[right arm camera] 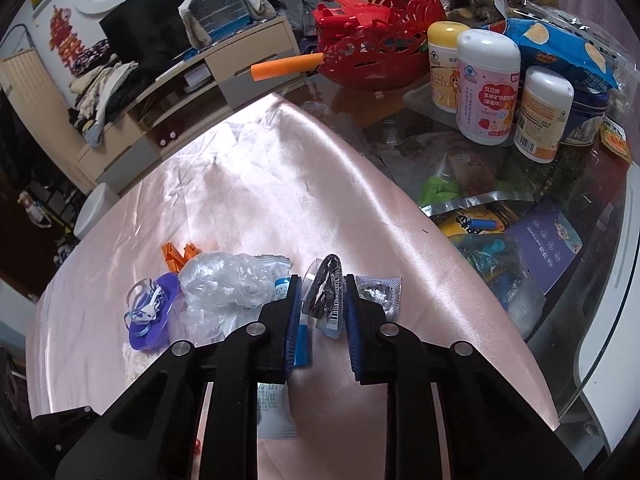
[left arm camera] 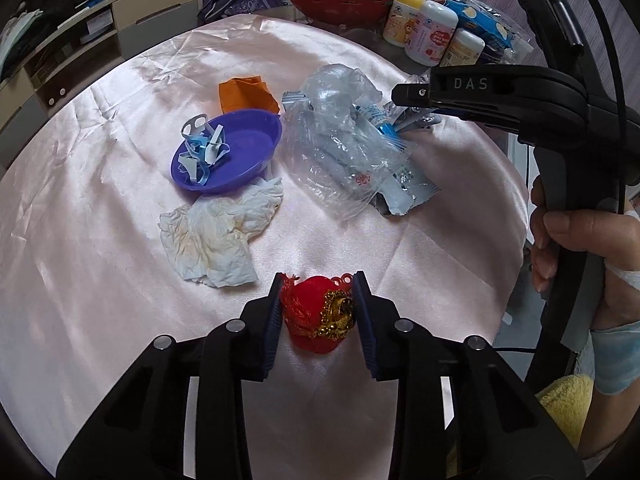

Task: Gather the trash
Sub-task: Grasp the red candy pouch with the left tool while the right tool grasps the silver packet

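Observation:
On the pink satin cloth, my left gripper is shut on a red and gold ornament near the front edge. My right gripper is shut on a small black and clear wrapper; it also shows in the left wrist view, over the far right of a heap of clear plastic bags and wrappers. A purple dish holds blue and white plastic scraps. A crumpled white tissue lies in front of it, an orange paper piece behind it.
At the back right stand three white bottles, a blue snack bag and a red cut-out basket with an orange tube. The glass table right of the cloth bears more packets. A cabinet stands beyond.

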`<state>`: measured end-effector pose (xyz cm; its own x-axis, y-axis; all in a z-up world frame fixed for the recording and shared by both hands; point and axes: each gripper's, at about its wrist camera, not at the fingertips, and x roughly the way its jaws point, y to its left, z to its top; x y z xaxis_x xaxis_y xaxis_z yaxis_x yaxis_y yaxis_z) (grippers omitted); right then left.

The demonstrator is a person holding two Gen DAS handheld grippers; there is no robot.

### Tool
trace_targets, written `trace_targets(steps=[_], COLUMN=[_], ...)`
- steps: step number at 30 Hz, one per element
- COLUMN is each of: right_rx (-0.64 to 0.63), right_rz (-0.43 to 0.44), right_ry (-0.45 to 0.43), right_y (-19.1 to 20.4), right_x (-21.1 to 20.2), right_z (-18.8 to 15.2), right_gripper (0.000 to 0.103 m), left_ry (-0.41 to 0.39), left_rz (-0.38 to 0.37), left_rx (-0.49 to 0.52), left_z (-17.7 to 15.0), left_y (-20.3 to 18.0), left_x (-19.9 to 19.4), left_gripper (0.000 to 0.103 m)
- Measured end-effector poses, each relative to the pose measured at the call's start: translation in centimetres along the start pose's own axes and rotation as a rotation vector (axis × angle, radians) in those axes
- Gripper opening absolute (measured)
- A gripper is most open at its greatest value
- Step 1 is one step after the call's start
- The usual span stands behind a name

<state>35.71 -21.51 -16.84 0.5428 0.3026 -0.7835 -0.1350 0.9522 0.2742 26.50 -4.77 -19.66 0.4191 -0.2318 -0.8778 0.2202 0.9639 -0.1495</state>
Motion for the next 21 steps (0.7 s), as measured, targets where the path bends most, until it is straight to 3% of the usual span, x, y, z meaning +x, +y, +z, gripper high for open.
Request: trace_targets(steps=[9,21], right_rx=[-0.017,-0.052], right_rz=[-0.040,-0.147], right_ry=[-0.020,-0.102], right_y=[-0.3,-0.8], right_x=[-4.5,-16.2], right_z=[-0.8,-4.9], right_gripper=[0.022,0.022], left_ry=[-0.046,-0.147], left_rz=[0.004,-0.018], left_rx=[-0.004,0.031], left_z=[-0.4,-3.2], left_y=[-0.5,-3.7], left_x=[-2.6,-10.2], left_gripper=[0.031,0.032])
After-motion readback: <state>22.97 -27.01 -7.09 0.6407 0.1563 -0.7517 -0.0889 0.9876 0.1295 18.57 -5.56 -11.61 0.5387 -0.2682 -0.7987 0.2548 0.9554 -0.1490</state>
